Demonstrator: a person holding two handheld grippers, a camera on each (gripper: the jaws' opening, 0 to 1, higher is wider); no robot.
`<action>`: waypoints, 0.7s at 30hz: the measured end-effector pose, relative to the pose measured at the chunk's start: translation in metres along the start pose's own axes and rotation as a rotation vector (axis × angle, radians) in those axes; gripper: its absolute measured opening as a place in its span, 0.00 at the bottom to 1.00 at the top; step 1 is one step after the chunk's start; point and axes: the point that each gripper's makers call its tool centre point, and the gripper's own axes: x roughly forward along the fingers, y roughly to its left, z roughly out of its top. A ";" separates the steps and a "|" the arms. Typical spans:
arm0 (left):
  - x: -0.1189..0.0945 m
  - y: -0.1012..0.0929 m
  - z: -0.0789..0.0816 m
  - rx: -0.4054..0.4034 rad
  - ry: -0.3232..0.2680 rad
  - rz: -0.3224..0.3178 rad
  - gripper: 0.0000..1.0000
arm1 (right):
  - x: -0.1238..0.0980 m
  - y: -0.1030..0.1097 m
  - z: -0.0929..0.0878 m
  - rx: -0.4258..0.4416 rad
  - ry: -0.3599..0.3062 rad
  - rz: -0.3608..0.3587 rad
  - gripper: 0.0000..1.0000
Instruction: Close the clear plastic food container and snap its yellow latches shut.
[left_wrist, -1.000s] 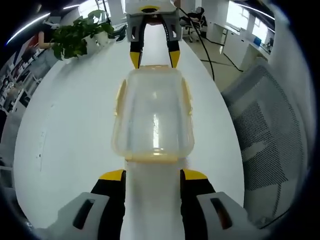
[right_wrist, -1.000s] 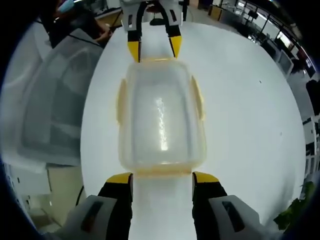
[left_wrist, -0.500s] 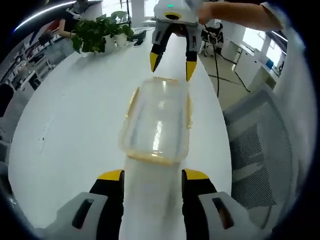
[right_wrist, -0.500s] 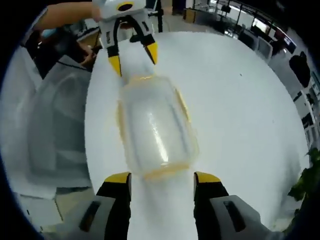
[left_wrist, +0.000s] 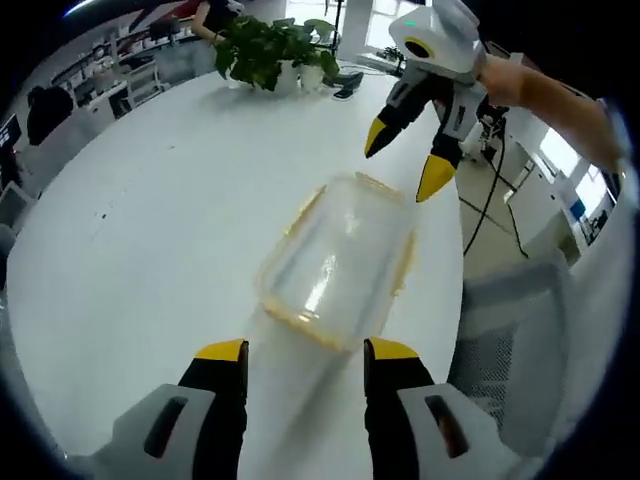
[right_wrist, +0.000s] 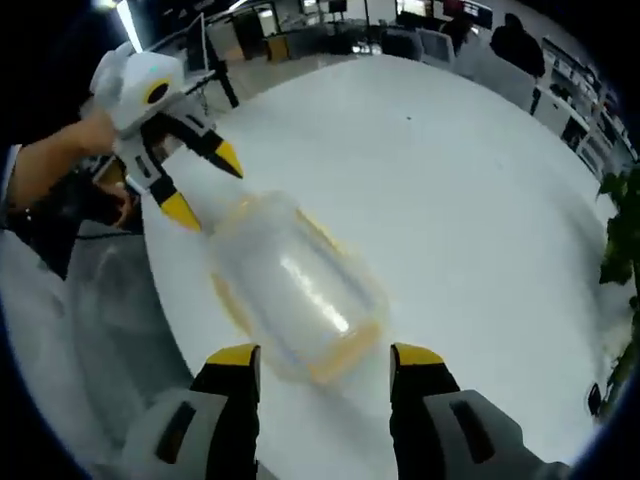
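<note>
Clear plastic with yellow trim, the food container (left_wrist: 340, 262) lies on the white table (left_wrist: 150, 230) between my two grippers. In the left gripper view my left gripper (left_wrist: 305, 352) stands at six o'clock with its yellow-tipped fingers (left_wrist: 222, 351) spread wide and holding nothing, the container's near end just beyond the tips and untouched. The box runs slantwise up toward one o'clock, its lid on top, with yellow latches (left_wrist: 302, 212) along its long sides; I cannot tell whether they are snapped down. My right gripper (left_wrist: 404, 168) hangs at one o'clock past the far end, fingers parted and clear of the plastic, my hand (left_wrist: 508, 82) behind it. A potted plant (left_wrist: 268, 47) stands at twelve o'clock on the table's far side, and a mesh chair (left_wrist: 505, 350) sits at four o'clock off the table edge.

In the right gripper view the container (right_wrist: 295, 290) lies just ahead of my right gripper (right_wrist: 325, 357), whose fingers (right_wrist: 417, 356) are also wide and empty. The left gripper (right_wrist: 203, 182) shows at ten o'clock, open, near the container's far end but apart from it.
</note>
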 end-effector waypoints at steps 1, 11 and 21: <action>-0.001 0.000 0.000 -0.025 -0.004 0.005 0.46 | 0.000 0.001 0.000 0.011 -0.003 0.004 0.51; 0.002 -0.002 -0.003 -0.220 -0.020 0.011 0.46 | 0.009 0.002 -0.005 0.190 0.004 -0.028 0.49; 0.009 -0.009 0.001 -0.376 -0.046 -0.017 0.45 | 0.017 -0.005 -0.005 0.328 -0.021 -0.030 0.47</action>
